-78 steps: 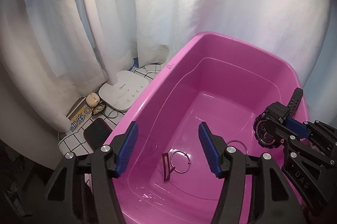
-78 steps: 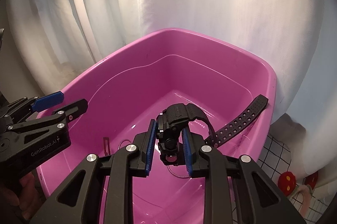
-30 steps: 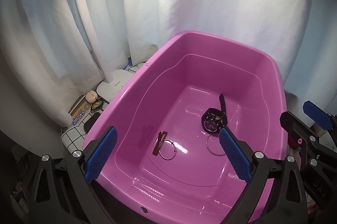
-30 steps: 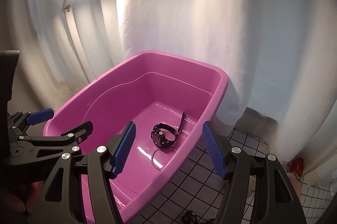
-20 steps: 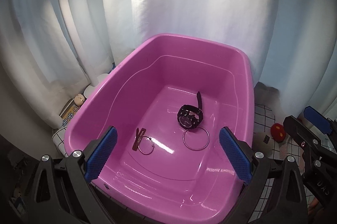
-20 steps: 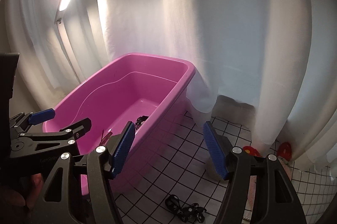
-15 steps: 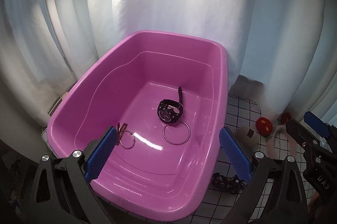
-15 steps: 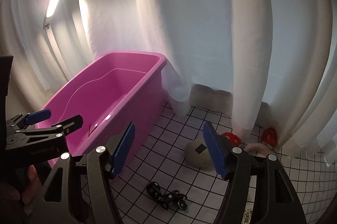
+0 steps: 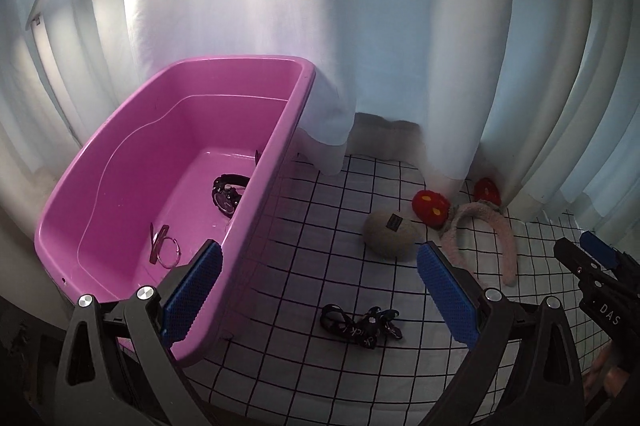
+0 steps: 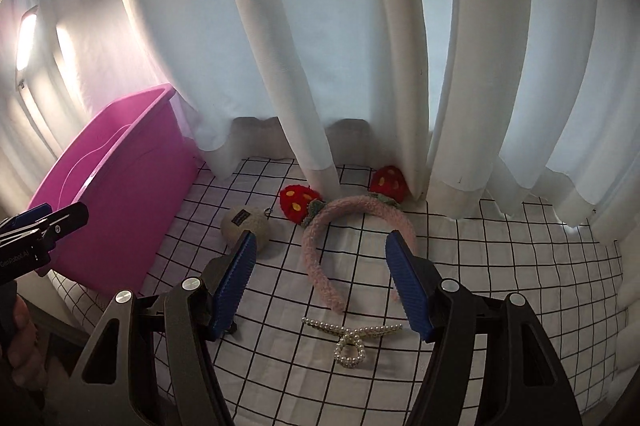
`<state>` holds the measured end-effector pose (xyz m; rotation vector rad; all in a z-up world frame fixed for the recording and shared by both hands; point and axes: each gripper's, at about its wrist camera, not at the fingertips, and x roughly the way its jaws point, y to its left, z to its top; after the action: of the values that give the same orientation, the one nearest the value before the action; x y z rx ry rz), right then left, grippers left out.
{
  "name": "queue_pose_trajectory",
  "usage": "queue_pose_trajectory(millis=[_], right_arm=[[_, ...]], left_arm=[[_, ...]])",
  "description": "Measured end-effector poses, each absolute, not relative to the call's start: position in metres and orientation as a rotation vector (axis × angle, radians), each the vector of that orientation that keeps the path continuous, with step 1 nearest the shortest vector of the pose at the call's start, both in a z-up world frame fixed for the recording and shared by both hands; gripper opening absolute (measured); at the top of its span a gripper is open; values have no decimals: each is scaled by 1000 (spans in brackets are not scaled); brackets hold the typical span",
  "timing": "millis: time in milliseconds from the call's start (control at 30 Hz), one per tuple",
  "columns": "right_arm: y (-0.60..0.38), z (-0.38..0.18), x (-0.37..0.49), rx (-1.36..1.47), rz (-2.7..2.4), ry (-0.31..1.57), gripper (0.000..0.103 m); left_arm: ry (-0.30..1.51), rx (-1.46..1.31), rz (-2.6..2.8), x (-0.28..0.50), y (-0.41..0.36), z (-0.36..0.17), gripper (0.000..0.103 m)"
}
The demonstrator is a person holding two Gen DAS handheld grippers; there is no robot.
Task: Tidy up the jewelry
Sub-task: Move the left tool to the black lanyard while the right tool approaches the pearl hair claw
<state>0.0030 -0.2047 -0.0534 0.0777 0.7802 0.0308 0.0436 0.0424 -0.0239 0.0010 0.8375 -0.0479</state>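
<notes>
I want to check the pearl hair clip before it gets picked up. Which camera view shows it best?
The right wrist view. The pearl hair clip lies whole on the checked cloth, just ahead of the open right gripper, below the pink headband. The left wrist view does not show the clip at all.

The right tongs (image 10: 318,280) fill the lower centre of the frame, blue pads wide apart and empty. Between the pads lies a pink headband (image 10: 320,226) with 2 red strawberries (image 10: 298,203) at its top. Below it, at lower centre, rests a pearl clip (image 10: 352,336) on the checked cloth (image 10: 500,246). A beige pompom (image 10: 248,222) sits just behind the left pad. The pink tub (image 10: 120,177) stands at left, with the left tongs (image 10: 40,226) at the left edge. White curtains (image 10: 320,25) hang across the top.
</notes>
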Motion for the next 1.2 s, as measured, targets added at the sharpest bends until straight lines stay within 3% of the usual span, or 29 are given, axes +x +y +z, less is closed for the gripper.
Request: queue_pose_trajectory(millis=[767, 1200], right_arm=[[-234, -172, -21, 203, -10, 1030, 64], [-231, -208, -13, 229, -28, 1079, 64]], left_arm=[[1054, 92, -88, 29, 3, -143, 96], [1108, 137, -116, 38, -7, -189, 96]])
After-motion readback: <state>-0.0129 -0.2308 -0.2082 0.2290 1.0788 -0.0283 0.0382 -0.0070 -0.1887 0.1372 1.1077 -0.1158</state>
